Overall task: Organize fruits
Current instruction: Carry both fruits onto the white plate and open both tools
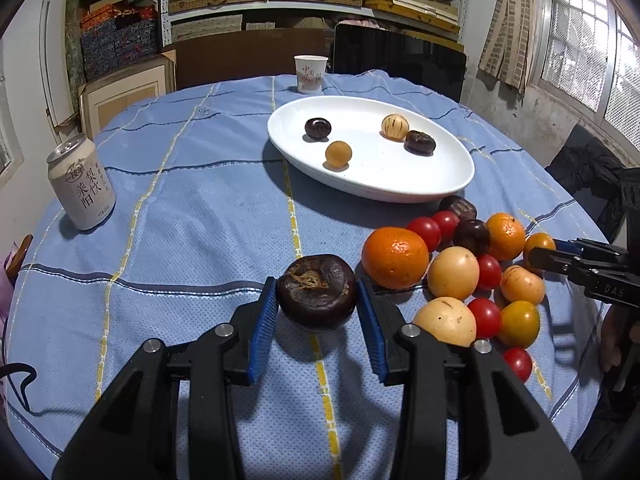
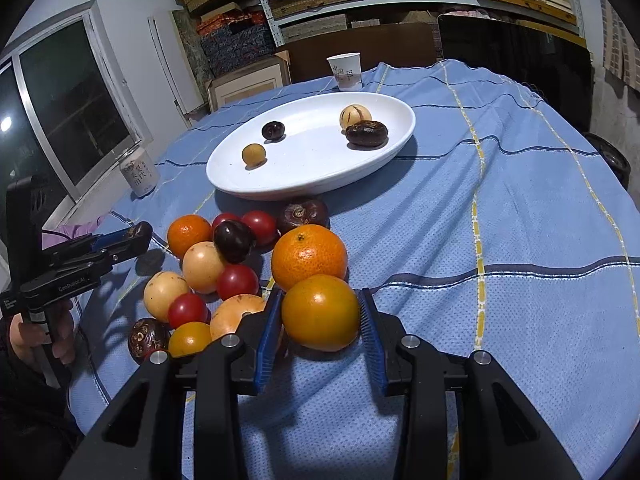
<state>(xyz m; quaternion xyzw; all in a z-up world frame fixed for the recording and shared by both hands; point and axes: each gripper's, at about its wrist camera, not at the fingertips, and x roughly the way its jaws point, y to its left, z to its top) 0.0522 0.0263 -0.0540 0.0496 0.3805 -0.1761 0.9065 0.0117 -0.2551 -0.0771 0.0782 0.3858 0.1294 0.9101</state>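
Note:
My left gripper is shut on a dark brown wrinkled fruit, both blue pads pressing its sides; the right wrist view shows it held clear of the cloth. My right gripper is shut on a yellow-orange fruit at the near edge of the fruit pile, which holds oranges, red tomatoes, pale yellow fruits and dark ones. From the left wrist view, that gripper reaches in from the right. A white oval plate behind the pile carries two dark and two pale fruits.
A drink can stands at the table's left side, and a paper cup stands behind the plate. Blue checked cloth covers the round table. A person's hand grips the left handle. Stacked shelves fill the back wall.

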